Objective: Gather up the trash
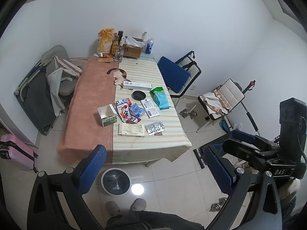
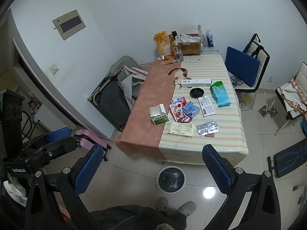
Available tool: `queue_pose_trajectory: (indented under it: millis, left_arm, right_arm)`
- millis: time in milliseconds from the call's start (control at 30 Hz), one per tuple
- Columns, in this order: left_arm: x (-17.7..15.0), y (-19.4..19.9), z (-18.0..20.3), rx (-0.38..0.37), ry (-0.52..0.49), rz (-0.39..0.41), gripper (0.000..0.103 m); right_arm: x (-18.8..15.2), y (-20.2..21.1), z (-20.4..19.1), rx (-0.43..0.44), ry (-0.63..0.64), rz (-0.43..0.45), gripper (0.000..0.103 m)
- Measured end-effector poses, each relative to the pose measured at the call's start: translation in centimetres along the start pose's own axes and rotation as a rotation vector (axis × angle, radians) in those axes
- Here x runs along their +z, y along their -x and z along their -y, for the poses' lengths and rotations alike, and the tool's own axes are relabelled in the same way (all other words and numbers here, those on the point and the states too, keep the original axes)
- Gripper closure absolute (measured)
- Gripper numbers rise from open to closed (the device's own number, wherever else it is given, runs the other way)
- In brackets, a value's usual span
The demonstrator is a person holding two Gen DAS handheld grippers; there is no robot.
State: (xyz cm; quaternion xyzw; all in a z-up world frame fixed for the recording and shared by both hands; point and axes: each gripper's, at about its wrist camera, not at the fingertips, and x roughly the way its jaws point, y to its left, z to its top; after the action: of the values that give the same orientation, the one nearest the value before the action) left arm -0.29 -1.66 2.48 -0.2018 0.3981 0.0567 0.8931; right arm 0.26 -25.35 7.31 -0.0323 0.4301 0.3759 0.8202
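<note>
One bin (image 1: 115, 181), two dumbbells (image 1: 187, 113), two chairs (image 1: 179, 76)

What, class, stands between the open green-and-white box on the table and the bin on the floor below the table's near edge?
Nothing visible. The box lies on the pink cloth, back from the near edge, and bare cloth leads to that edge. The bin stands open on the floor just below. Both tools are open and empty.

Wrappers, boxes and a blister pack (image 1: 155, 128) litter the table (image 1: 90, 115) — bin (image 1: 115, 181) stands on the floor below.
</note>
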Motion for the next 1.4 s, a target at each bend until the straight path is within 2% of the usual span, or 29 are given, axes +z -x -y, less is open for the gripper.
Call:
queue_pose_trajectory:
  millis: [767, 1400]
  left_arm:
    - [-0.1, -0.8, -1.5, -0.049, -0.008, -0.009, 0.000]
    - [0.1, -0.6, -1.5, -0.056, -0.011, -0.002, 0.000]
  right_arm:
    - [0.1, -0.2, -0.3, -0.007, -0.009, 0.008, 0.000]
    - [0.6, 0.2, 0.1, -0.008, -0.013, 0.012, 0.000]
